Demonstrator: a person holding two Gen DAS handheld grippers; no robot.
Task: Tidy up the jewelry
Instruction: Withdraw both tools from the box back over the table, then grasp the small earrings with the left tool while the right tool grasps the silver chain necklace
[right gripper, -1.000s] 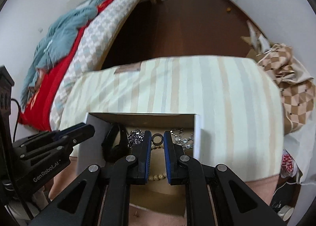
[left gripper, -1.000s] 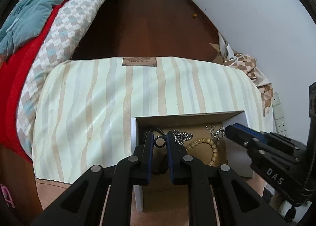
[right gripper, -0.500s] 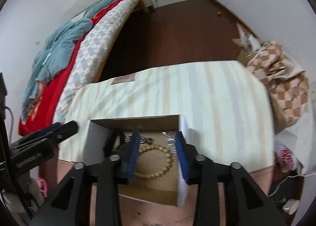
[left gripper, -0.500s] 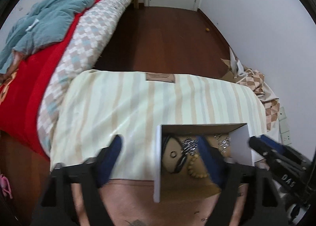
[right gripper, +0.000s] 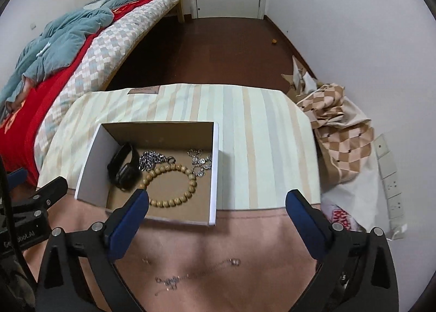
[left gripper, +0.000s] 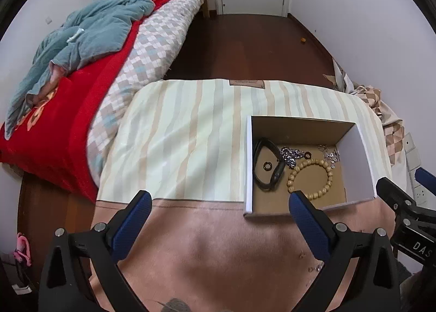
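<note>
We hold our left tool (left gripper: 218, 200) and right tool (right gripper: 216, 199) wide apart, empty, above the box (right gripper: 90, 148) holding a bead bracelet (right gripper: 171, 184) and watch (right gripper: 122, 166).

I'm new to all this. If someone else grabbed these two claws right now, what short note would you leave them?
Left claw: open, empty, short of the box.
Right claw: open, empty, above the box's near edge.
In the box: black band, bead bracelet, silver chains, two small rings.
Done: those pieces are in the box.
Left: a thin chain lies on the pink cloth outside the box; probably box that next.
</note>
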